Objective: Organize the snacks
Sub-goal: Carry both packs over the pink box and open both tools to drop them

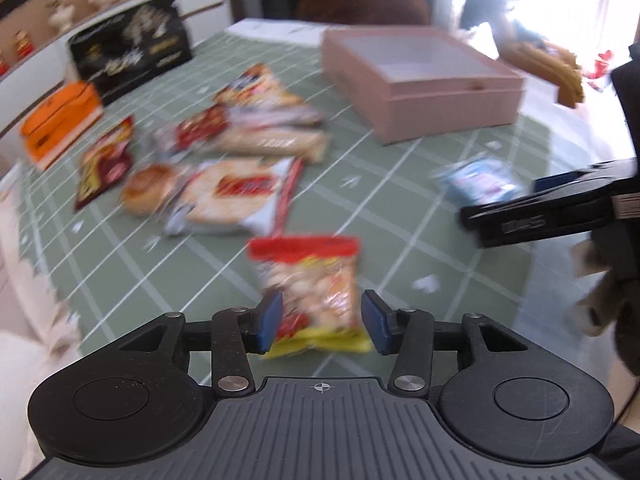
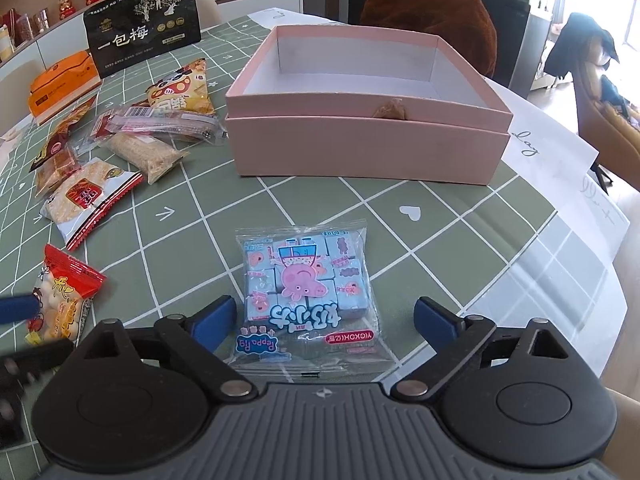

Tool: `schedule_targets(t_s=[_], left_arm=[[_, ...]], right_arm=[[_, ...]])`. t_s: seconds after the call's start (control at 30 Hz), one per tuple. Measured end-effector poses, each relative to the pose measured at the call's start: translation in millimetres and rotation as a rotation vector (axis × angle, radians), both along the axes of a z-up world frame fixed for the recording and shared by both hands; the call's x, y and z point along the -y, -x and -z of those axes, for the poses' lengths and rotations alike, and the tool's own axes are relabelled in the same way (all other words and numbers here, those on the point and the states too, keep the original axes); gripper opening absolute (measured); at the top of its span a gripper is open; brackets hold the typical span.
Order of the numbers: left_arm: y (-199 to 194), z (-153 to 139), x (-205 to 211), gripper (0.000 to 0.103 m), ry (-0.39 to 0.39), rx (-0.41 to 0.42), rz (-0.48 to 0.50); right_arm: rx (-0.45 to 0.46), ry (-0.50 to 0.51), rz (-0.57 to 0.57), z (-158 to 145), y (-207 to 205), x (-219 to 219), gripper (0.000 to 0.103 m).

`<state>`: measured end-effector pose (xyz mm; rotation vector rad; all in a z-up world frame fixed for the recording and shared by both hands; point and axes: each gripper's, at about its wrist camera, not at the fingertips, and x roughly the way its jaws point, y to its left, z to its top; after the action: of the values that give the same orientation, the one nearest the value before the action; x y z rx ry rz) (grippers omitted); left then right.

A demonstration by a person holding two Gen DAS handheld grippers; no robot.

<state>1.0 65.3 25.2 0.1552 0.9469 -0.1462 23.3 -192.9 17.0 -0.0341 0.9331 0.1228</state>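
A red and yellow snack packet [image 1: 316, 280] lies on the green checked tablecloth [image 1: 380, 208], blurred in the left wrist view. My left gripper [image 1: 323, 320] stands open around its near end, one blue pad on each side. A light blue pack of small cubes with a pink pig on it [image 2: 308, 284] lies flat between the wide-open jaws of my right gripper [image 2: 324, 324], with a gap on both sides. Beyond it stands an open pink box [image 2: 368, 148] with a white inside. The red and yellow packet [image 2: 64, 300] shows at the right wrist view's left edge.
Several more snack packets [image 2: 120, 144] lie in a loose pile left of the box. A tall black bag [image 2: 144, 28] and an orange box [image 2: 64, 80] stand at the far left. White paper [image 2: 552, 148] covers the table's right edge. A brown chair back [image 2: 432, 4] is behind the box.
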Motion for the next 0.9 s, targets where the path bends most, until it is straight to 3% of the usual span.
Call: schedule_targets(t_s=[0.17, 0.37, 0.7, 0.77, 0.8, 0.83, 0.87, 0.9], left_arm=[[-2.0, 2.9, -9.1, 0.053, 0.002, 0.011, -0.020], [-17.7, 11.6, -30.0, 0.066, 0.135, -0.049, -0.106], [-16.0, 7.8, -13.4, 0.059, 0.126, -0.020, -0.038], [-10.0, 5.4, -6.6, 0.056, 0.125, -0.014, -0.016], [-7.4, 4.2, -3.5, 0.055, 0.126, -0.010, -0.006], [-4.1, 2.1, -0.3, 0.054, 0.130, -0.001, 0.004], [-0.8, -0.8, 2.8, 0.054, 0.141, 0.012, 0.014], [1.5, -4.4, 5.8, 0.053, 0.155, 0.026, 0.023]], right_arm=[[0.020, -0.003, -0.006, 3.2, 3.2, 0.9, 0.101], [0.036, -0.006, -0.017, 4.5, 8.8, -0.2, 0.102], [0.048, -0.009, -0.105, 2.5, -6.1, -4.6, 0.100], [0.041, -0.019, -0.102, 2.5, -15.0, -2.8, 0.093], [0.038, -0.003, -0.106, 1.5, -17.7, -3.7, 0.086], [0.027, -0.005, -0.121, -1.3, -19.4, -3.6, 0.069], [0.017, -0.005, -0.132, -5.2, -19.4, -3.6, 0.061], [0.002, -0.004, -0.146, -9.0, -18.5, -3.0, 0.060]])
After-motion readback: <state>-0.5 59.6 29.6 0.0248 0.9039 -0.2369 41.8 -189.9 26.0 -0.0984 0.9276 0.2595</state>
